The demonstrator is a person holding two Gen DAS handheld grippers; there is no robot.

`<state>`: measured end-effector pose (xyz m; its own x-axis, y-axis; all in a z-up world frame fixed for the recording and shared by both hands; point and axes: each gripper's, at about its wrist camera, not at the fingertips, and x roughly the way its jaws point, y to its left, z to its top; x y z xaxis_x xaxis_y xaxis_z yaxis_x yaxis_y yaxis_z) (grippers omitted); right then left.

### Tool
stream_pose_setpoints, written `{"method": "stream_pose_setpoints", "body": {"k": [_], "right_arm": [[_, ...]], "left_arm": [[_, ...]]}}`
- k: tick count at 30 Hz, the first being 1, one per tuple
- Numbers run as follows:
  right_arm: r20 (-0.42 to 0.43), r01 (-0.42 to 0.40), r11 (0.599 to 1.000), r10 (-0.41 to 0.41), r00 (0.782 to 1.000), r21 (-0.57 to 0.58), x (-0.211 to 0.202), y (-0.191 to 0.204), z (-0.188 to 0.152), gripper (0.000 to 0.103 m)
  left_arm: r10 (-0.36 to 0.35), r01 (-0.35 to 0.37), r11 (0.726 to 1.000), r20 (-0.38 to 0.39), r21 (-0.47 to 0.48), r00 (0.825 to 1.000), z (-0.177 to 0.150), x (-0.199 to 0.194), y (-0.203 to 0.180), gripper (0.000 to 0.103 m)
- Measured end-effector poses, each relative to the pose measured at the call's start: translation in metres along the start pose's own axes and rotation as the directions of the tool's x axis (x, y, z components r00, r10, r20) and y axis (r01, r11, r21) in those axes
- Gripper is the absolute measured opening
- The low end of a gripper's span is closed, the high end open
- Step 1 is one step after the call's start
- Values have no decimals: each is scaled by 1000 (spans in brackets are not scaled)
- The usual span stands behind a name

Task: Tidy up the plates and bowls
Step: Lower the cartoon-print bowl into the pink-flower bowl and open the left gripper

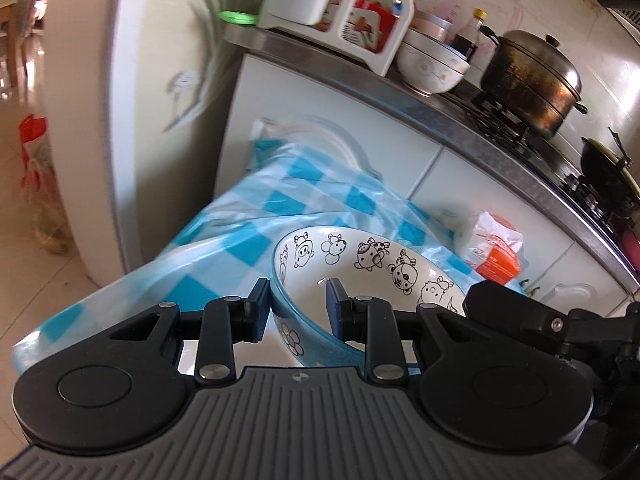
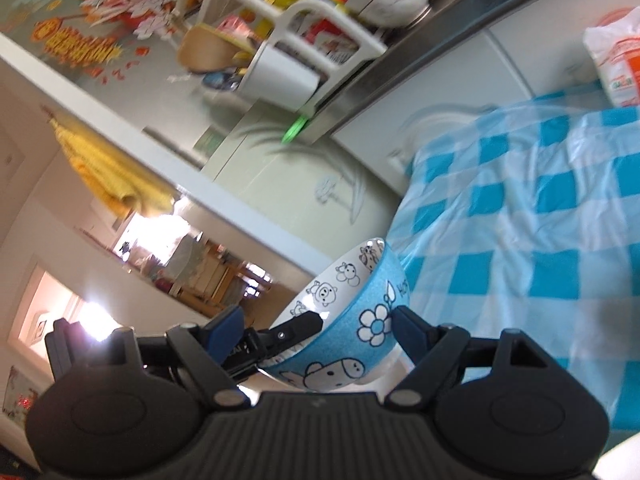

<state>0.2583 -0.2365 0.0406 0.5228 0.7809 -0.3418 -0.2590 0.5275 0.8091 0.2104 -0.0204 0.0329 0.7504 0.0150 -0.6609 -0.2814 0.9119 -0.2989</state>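
A blue bowl (image 1: pixel 360 276) with a white inside and black cartoon animals is held above the blue-and-white checked tablecloth (image 1: pixel 256 208). My left gripper (image 1: pixel 298 308) straddles the bowl's rim, one pad outside and one inside, with a gap around the wall. My right gripper (image 2: pixel 316 332) also straddles the same bowl (image 2: pixel 356 320), its right pad against the blue outer wall with the flower. The left gripper's black finger (image 2: pixel 296 330) shows inside the bowl in the right wrist view. The right gripper's body (image 1: pixel 520 316) shows at the right of the left wrist view.
A steel counter (image 1: pixel 400 84) behind the table carries a white rack (image 1: pixel 340 12), stacked white bowls (image 1: pixel 432 64), a lidded steel pot (image 1: pixel 528 80) and a black wok (image 1: pixel 608 164). An orange-and-white bag (image 1: pixel 492 248) lies on the cloth. A white fridge (image 1: pixel 132 120) stands left.
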Motion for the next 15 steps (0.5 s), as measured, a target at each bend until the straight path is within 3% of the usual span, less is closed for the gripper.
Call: {"method": "stream_pose_setpoints", "body": {"k": [15], "right_arm": [[-144, -15, 1000, 13, 989, -10, 41, -1, -42, 82]], "left_arm": [[117, -117, 993, -7, -19, 993, -38, -2, 37, 28]]}}
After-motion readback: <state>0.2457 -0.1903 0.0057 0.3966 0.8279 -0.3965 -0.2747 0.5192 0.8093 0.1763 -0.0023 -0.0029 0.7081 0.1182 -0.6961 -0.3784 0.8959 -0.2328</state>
